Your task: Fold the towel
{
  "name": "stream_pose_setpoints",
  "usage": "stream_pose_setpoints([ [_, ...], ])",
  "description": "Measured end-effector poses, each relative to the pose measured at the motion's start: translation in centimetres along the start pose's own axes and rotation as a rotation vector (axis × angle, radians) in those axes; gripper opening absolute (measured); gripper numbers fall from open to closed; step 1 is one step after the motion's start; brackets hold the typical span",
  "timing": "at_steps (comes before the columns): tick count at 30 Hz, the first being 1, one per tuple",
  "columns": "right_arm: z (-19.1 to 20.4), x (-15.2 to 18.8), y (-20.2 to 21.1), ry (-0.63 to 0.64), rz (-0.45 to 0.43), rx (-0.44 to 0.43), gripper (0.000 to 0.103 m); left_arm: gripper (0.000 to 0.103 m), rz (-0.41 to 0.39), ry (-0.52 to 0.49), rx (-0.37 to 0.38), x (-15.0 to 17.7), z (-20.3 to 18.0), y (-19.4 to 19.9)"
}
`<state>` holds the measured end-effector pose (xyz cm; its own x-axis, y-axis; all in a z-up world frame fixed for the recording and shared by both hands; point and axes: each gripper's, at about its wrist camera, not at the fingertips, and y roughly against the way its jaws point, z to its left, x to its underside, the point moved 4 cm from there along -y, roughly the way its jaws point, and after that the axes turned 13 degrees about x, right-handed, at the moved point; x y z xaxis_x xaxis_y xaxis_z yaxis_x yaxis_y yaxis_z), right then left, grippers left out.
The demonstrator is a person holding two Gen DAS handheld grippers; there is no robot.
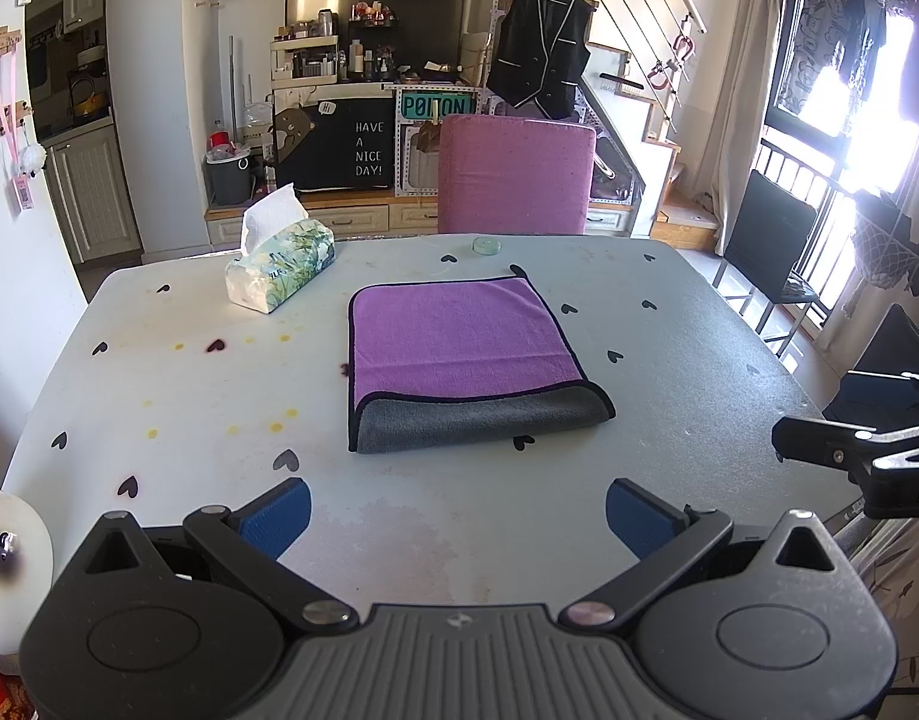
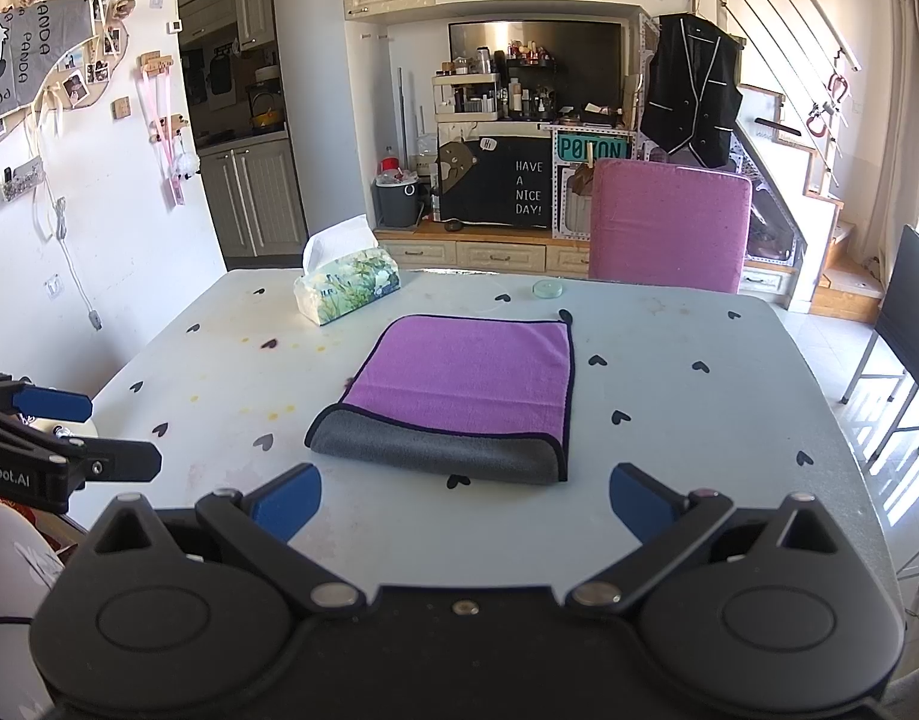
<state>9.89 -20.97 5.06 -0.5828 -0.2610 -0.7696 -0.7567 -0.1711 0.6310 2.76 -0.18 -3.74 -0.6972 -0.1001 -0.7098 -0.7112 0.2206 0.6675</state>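
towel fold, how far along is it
Done: the purple and grey microfibre towel lies folded over on the pale heart-print table, with a strip of grey underside showing along its near edge. In hand: nothing; the left tool and right tool are both open and short of it. Left: possibly another fold.

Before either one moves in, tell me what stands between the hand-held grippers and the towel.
Nothing visible: only bare tablecloth separates the left hand-held gripper and right hand-held gripper from the towel. The tissue box sits off to the left.
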Motion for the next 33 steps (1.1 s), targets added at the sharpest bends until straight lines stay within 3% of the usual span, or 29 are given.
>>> stream_pose_setpoints([
  [24,-0.4,-1.0,0.5,-0.015,-0.011,-0.001,0.102,0.103,-0.024,0.003,-0.016,-2.4,0.2,0.1],
  [33,-0.1,-3.3,-1.1,0.003,-0.031,0.014,0.102,0.103,-0.034,0.015,-0.043,-4.2,1.0,-0.4],
])
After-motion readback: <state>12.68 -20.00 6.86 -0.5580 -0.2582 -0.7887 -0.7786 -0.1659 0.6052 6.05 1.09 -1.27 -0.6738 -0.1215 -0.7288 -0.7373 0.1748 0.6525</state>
